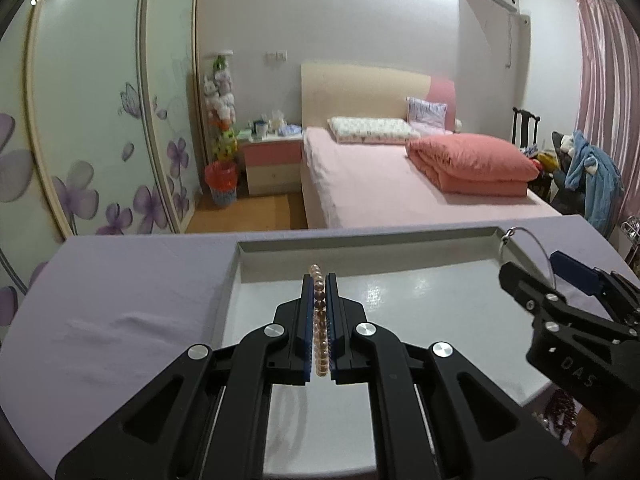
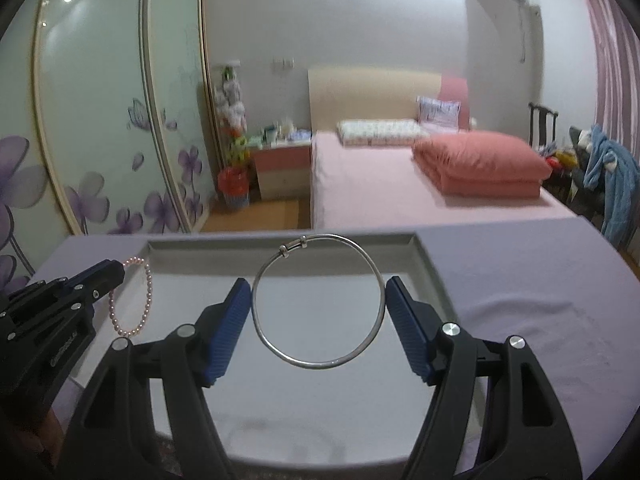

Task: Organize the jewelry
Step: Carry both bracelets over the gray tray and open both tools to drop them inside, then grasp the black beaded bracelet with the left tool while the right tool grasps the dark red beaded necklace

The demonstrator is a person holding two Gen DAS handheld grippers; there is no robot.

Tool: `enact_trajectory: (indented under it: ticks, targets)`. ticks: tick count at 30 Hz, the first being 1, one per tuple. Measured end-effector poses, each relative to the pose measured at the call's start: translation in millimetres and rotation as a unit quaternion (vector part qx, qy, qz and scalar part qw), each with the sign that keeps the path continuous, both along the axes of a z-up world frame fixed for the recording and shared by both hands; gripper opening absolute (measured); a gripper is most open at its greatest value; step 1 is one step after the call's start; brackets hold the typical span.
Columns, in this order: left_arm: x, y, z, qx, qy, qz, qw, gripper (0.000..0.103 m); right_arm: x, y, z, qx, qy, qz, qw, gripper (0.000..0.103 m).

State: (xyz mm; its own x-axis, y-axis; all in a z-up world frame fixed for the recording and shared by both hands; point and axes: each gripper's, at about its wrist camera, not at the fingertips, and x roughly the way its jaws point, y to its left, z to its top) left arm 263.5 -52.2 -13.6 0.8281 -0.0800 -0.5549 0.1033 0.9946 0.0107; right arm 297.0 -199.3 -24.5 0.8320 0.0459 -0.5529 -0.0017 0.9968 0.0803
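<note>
Gripping a pink bead bracelet [image 1: 319, 320] edge-on, the left gripper [image 1: 319, 292] fills the lower centre of the left wrist view, its ribbed blue pads pressed together on the strand; the flattened loop runs lengthwise along the fingers, straight away from the camera, a few beads past the tips. In the right wrist view the right gripper [image 2: 318, 312] stands wide, its ribbed blue pads [image 2: 226, 336] clamped on opposite sides of a thin, smooth silver bangle [image 2: 320, 300], a round hoop facing the camera, clasp at the top, pointing away. Both pieces hang over a shallow rectangular tray [image 1: 400, 252], grey-walled with a glossy pale floor, its long side running across the frame. It rests on a matte lilac cloth [image 1: 120, 300], slightly wrinkled. Farther, upper frame: bed [image 1: 380, 168] with folded coral quilt [image 1: 472, 164].
</note>
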Motion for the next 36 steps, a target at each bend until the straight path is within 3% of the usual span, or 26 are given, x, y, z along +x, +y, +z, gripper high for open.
enact_trajectory:
  ticks: [5, 7, 14, 23, 25, 27, 32, 36]
  targets:
    - [20, 4, -7, -0.015, 0.039, -0.003, 0.9991, 0.007, 27, 6, -15, 0.016, 0.055, 0.008, 0.998, 0.069]
    - [22, 9, -7, -0.026, 0.047, -0.002, 0.9985, 0.007, 30, 4, -18, 0.03, 0.069, 0.01, 0.997, 0.077]
    - [14, 46, 13, -0.068, 0.041, 0.022, 0.9966, 0.007, 0, -22, 2, 0.05, 0.024, -0.006, 0.998, 0.078]
    - [-29, 88, 25, -0.067, 0.035, 0.051, 0.9959, 0.011, -55, -48, 20, 0.049, 0.002, -0.014, 0.999, 0.078]
    - [-43, 95, 22, -0.062, 0.038, 0.059, 0.9956, 0.027, -68, -56, 17, 0.043, 0.011, -0.019, 0.999, 0.078]
    - [-58, 103, 17, -0.064, 0.041, 0.064, 0.9951, 0.034, -81, -63, 10, 0.04, 0.025, -0.023, 0.999, 0.077]
    - [-84, 111, 1, -0.054, 0.063, 0.065, 0.9944, 0.035, -98, -71, -17, 0.026, 0.081, -0.027, 0.996, 0.064]
    - [-94, 111, -11, -0.048, 0.086, 0.055, 0.9936, 0.035, -105, -67, -41, 0.017, 0.129, -0.011, 0.991, 0.06]
